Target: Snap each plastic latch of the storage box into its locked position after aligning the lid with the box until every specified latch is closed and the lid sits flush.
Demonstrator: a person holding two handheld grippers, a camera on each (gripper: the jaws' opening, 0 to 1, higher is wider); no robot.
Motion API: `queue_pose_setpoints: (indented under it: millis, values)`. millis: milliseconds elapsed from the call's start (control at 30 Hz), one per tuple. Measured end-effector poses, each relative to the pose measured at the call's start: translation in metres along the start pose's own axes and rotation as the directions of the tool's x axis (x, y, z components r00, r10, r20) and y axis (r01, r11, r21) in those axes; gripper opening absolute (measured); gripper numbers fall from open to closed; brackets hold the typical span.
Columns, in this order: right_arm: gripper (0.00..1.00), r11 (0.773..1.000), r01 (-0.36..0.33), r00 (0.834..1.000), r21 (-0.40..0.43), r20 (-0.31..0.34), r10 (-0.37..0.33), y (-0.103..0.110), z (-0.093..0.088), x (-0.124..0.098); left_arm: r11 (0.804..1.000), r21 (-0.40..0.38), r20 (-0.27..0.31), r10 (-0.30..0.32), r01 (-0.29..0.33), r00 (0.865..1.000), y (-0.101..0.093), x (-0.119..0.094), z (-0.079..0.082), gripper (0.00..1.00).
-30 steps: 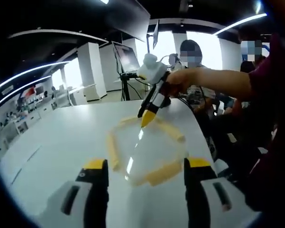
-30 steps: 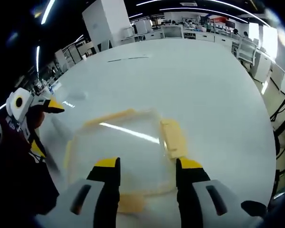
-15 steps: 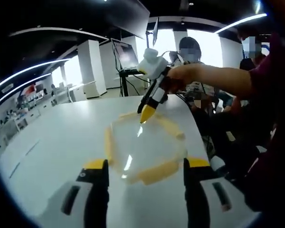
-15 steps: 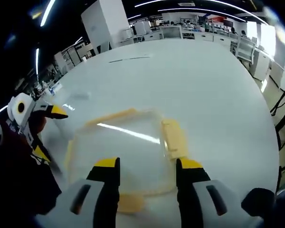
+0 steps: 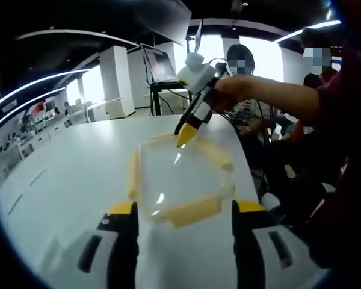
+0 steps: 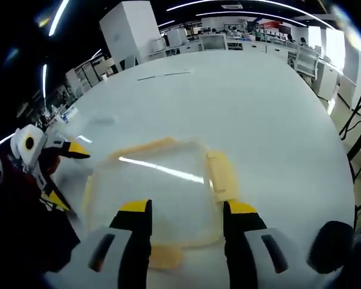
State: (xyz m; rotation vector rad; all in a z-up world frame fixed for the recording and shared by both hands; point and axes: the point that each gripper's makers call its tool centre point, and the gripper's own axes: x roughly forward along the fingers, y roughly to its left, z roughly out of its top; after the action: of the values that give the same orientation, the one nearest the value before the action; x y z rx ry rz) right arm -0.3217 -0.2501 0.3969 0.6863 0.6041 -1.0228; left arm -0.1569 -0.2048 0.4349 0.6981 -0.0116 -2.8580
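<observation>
A clear storage box [image 5: 180, 177] with its lid on and yellow latches on its sides rests on the white table [image 5: 66, 174]. My left gripper [image 5: 185, 208] is open, its yellow-tipped jaws standing apart just short of the box's near latch [image 5: 195, 211]. My right gripper [image 5: 186, 133], held by a hand, points down at the box's far edge. In the right gripper view, the right gripper [image 6: 188, 208] is open over the near part of the box [image 6: 156, 192], with a yellow latch [image 6: 221, 174] beside its right jaw. The left gripper [image 6: 63, 174] shows at the left, open.
A person's forearm [image 5: 277, 99] reaches in from the right. Seated people and a monitor on a stand [image 5: 159, 66] are beyond the table's far edge. The table [image 6: 228, 96] stretches wide and bare past the box, with its edge at the right.
The left gripper view has drawn a little closer to the box, which now sits larger and nearer its jaws. The right gripper stays over the far edge. Both stay open.
</observation>
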Motion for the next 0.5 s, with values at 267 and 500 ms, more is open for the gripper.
queue_pose_setpoints:
  millis: [267, 500]
  values:
    - [0.47, 1.000, -0.002, 1.000, -0.008, 0.009, 0.002, 0.015, -0.008, -0.001, 1.000, -0.019, -0.012, 0.007, -0.007, 1.000, 0.002, -0.002, -0.002, 0.62]
    - [0.46, 1.000, 0.011, 1.000, 0.016, 0.018, -0.011, 0.021, -0.011, -0.002, 0.999, -0.030, -0.003, 0.022, -0.022, 1.000, 0.003, -0.001, 0.004, 0.61]
